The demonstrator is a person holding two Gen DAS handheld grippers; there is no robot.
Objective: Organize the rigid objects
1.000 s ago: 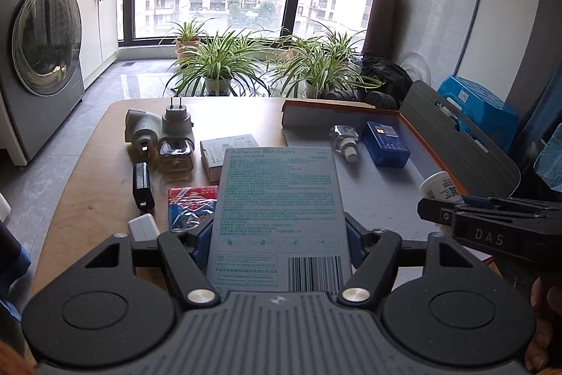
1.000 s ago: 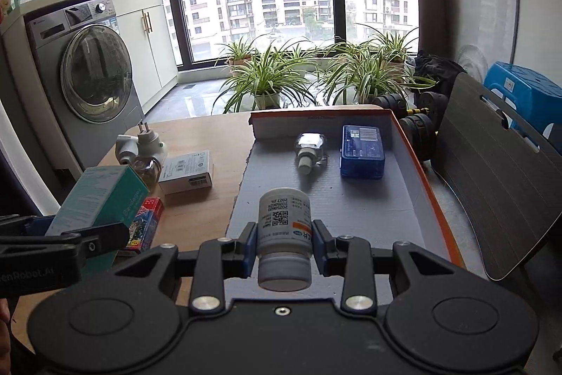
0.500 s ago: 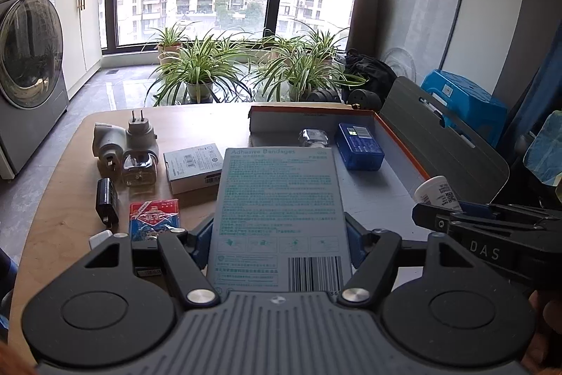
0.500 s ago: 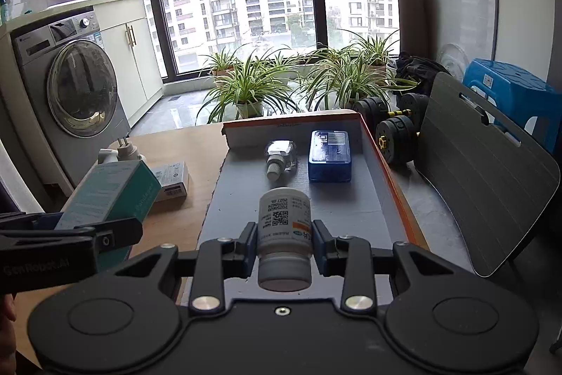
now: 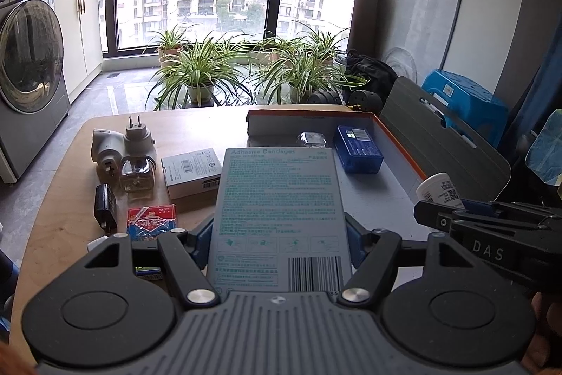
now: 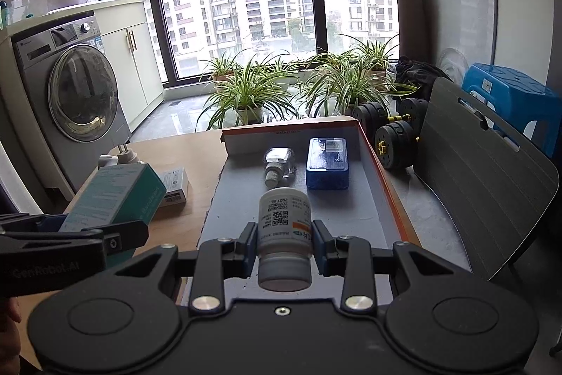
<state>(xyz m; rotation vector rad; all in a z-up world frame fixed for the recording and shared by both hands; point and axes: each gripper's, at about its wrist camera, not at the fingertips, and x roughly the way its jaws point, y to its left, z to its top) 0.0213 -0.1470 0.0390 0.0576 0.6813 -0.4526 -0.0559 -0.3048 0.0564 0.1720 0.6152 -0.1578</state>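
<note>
My left gripper (image 5: 279,234) is shut on a teal bandage box (image 5: 279,217), held above the table's near edge. It also shows in the right wrist view (image 6: 112,199). My right gripper (image 6: 283,239) is shut on a white pill bottle (image 6: 283,227), held over the near end of the open orange-rimmed cardboard box (image 6: 351,213). The bottle shows in the left wrist view (image 5: 437,187). Inside the cardboard box lie a small clear bottle (image 6: 279,164) and a blue case (image 6: 327,162).
On the wooden table (image 5: 70,192) left of the box are two white plug adapters (image 5: 119,143), a glass bottle (image 5: 137,173), a grey carton (image 5: 191,171), a black charger (image 5: 104,206) and a red card pack (image 5: 151,222). A grey chair back (image 6: 484,185) stands right.
Both grippers have pulled back and risen from the table with their objects held. The table items look farther away.
</note>
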